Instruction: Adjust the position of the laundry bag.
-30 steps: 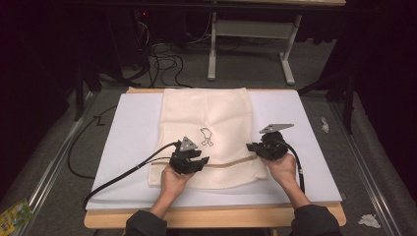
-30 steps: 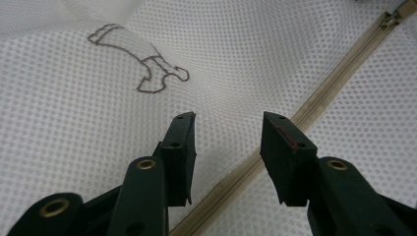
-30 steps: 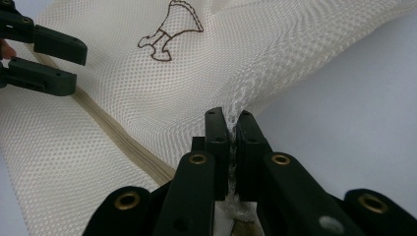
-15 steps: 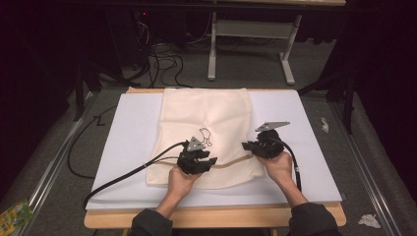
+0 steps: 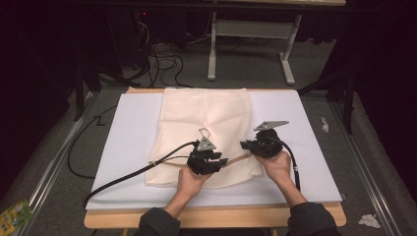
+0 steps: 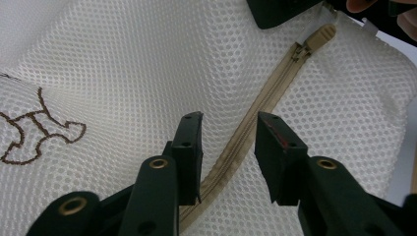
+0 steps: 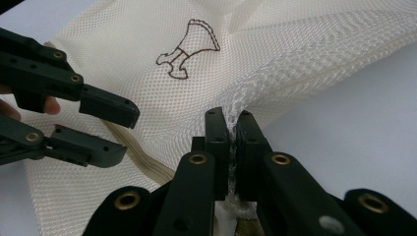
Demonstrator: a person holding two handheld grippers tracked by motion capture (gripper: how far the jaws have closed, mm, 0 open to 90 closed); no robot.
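Note:
A cream mesh laundry bag [image 5: 206, 118] lies flat on the white table [image 5: 133, 142], with a brown embroidered figure [image 7: 189, 46] on it. Its tan zipper [image 6: 255, 105] runs along the near edge, and the zipper pull [image 6: 317, 37] sits at the end by the right gripper. My left gripper [image 5: 223, 162] hangs open just over the zipper, one jaw on each side of it [image 6: 228, 142]. My right gripper [image 7: 231, 130] is shut on a pinch of the mesh at the bag's near right corner [image 5: 246, 146], lifting it a little.
The left gripper's black cable [image 5: 128, 174] trails off the table's near left edge. A wooden board edge [image 5: 216, 216] runs along the front. Cables, a white table frame [image 5: 251, 44] and scraps of paper [image 5: 369, 220] lie on the grey floor beyond.
My left gripper has moved right along the zipper toward the right gripper. The right gripper has shifted slightly left while holding the mesh.

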